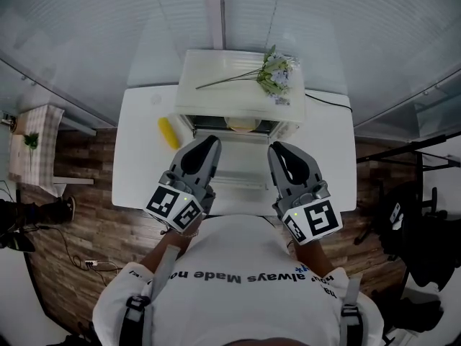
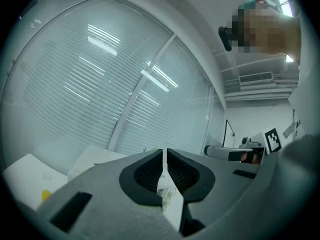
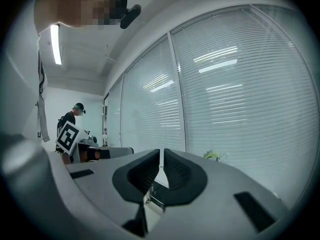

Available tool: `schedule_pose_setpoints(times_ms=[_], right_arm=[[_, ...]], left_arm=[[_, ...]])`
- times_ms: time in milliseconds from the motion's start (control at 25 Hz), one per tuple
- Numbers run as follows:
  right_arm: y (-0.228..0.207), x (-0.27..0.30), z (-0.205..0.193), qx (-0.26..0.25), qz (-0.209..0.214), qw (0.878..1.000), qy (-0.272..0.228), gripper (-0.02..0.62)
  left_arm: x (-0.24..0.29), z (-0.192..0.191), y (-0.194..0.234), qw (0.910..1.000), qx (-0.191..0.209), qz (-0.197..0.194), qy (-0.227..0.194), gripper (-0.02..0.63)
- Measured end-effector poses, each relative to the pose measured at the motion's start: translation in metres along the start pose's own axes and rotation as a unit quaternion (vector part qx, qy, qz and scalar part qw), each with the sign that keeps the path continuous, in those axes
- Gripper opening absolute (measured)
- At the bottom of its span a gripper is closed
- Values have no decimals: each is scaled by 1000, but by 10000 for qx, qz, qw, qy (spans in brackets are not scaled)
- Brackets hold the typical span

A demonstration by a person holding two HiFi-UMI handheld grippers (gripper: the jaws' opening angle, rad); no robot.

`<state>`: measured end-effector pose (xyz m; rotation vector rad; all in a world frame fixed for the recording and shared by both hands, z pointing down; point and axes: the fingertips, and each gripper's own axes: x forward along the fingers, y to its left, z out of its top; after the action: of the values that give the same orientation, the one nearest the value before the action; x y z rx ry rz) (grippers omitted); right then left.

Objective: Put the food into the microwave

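Head view gives us a white microwave [image 1: 241,85] at the far side of a white table [image 1: 137,157], with a spray of flowers [image 1: 274,74] lying on its top. Its door [image 1: 241,166] hangs open toward us, folded down in front of the cavity. Just inside the opening we see a pale round item [image 1: 243,125], either a dish or food on one; we cannot tell which. On the table just left of the microwave lies a yellow piece of food [image 1: 168,132], elongated, outside the oven and apart from both claws.

We hold the left gripper [image 1: 210,143] and the right gripper [image 1: 278,148] side by side at the near edge of the table, tips pointing toward the open door, one on each side of it.

Left gripper view shows us its jaws [image 2: 165,154] drawn almost together, only a thin slit between the pads, with nothing in it. Right gripper view shows the same on the other claw [image 3: 161,154]: a narrow slit, nothing gripped, the flowers [image 3: 212,155] to its right against the window blinds [image 3: 235,84]. Neither claw touches the microwave or the food.
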<state>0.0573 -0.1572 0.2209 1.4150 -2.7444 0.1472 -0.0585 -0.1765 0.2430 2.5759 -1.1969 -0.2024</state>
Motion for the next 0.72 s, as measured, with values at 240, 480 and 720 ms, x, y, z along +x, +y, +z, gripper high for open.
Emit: schedule_pose_setpoints(times_ms=[240,480,720], right_arm=[[2,0,-1,-2,-35,10000,36,28],[1,-3,-1,-1,-73,10000,34,28],[-1,-6,1,-5,-97,10000,17,28]], left_arm=[[-1,4,-3,10000,14,-83,-26,26],[-2,4,-5,9999,13,-132,-25,26],[-3,6,-8,9999,24,-139,-36,26]])
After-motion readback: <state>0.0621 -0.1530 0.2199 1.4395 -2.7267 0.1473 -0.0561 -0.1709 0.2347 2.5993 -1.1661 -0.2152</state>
